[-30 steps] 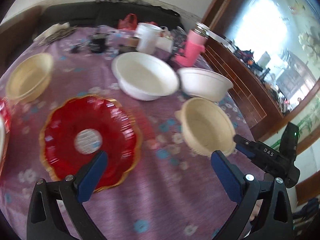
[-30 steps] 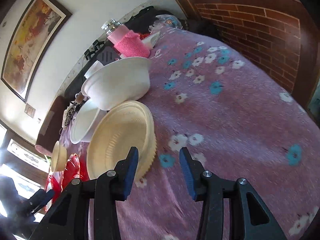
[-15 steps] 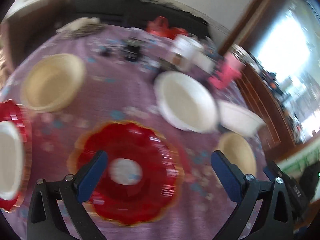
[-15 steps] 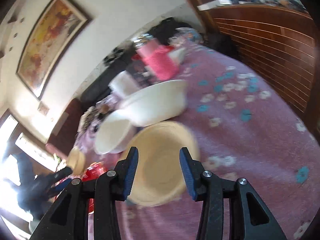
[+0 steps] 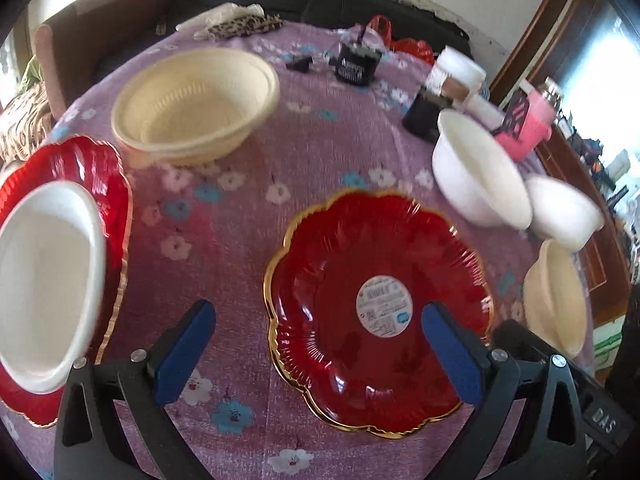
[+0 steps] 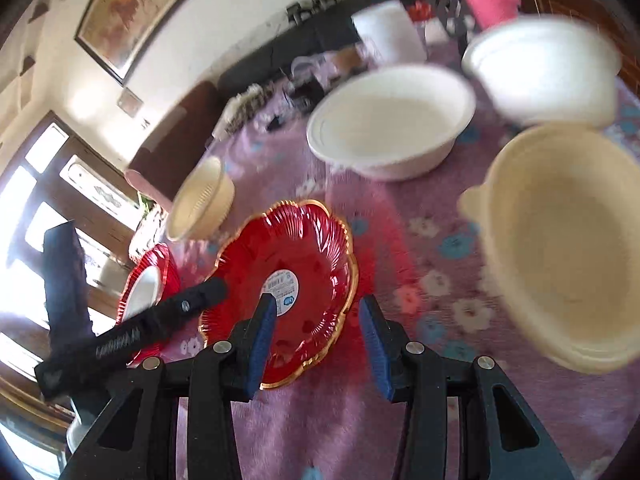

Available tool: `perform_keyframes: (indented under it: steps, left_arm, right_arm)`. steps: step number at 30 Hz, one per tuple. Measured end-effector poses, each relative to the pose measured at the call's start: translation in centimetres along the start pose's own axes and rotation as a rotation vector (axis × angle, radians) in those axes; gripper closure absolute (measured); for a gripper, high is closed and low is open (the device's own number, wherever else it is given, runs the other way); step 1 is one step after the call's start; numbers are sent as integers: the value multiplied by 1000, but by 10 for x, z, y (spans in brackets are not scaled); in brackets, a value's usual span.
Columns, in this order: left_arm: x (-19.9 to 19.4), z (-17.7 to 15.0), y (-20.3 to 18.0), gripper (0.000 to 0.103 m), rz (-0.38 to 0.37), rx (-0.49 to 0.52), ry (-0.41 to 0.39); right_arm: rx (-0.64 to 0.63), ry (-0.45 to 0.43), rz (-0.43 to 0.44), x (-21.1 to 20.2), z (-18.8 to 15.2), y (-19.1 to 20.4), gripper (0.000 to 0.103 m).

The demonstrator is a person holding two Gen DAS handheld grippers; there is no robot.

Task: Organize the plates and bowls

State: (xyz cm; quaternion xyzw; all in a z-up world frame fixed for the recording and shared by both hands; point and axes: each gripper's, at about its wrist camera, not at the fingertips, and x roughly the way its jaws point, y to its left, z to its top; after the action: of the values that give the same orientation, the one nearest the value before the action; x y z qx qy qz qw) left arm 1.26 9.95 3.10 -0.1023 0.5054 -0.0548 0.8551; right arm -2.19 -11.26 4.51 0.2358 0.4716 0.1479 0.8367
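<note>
A red gold-rimmed plate with a round sticker lies on the purple flowered cloth. My left gripper hovers open over its left edge, nothing between the pads. My right gripper is open above the near right rim of the same red plate, gripping nothing. At the left, a second red plate carries a white bowl. One cream bowl sits far left, another cream bowl near right. Two white bowls stand behind it.
At the table's back stand a pink flask, a white cup, a small black box and leopard-print cloth. A dark sofa and wooden panelling border the table. The left tool's black body crosses the right wrist view.
Both views swung left. The red stickered plate now lies under both grippers; the right gripper left the cream bowl's side. The plate with the white bowl came into the left wrist view.
</note>
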Motion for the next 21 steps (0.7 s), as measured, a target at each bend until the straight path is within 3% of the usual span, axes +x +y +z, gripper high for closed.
perform_keyframes:
  steps: [4,8,9,10,11,18,21]
  left_arm:
    - [18,-5,3,1,-16,-11,42]
    - [15,-5,-1,10,-12,5,2]
    - [14,-5,-2,23,-33,6,-1]
    - [13,-5,-5,30,-51,15,1]
    - [13,-6,-8,33,-29,25,0]
    - [-6,-16,-7,35,-77,5,-40]
    - [-29,-19,-1,35,-83,-9,-100]
  right_arm:
    - [40,27,3,22,-1,-2,56]
    - [60,17,26,31,0,-3,57]
    - [58,18,21,31,0,-2,66]
    - [51,20,14,32,0,-2,78]
    - [45,18,1,28,-3,-3,80]
    - [-40,-74,-37,-1,-9,16,86]
    - [-95,-101,-44,-11,-12,37,86]
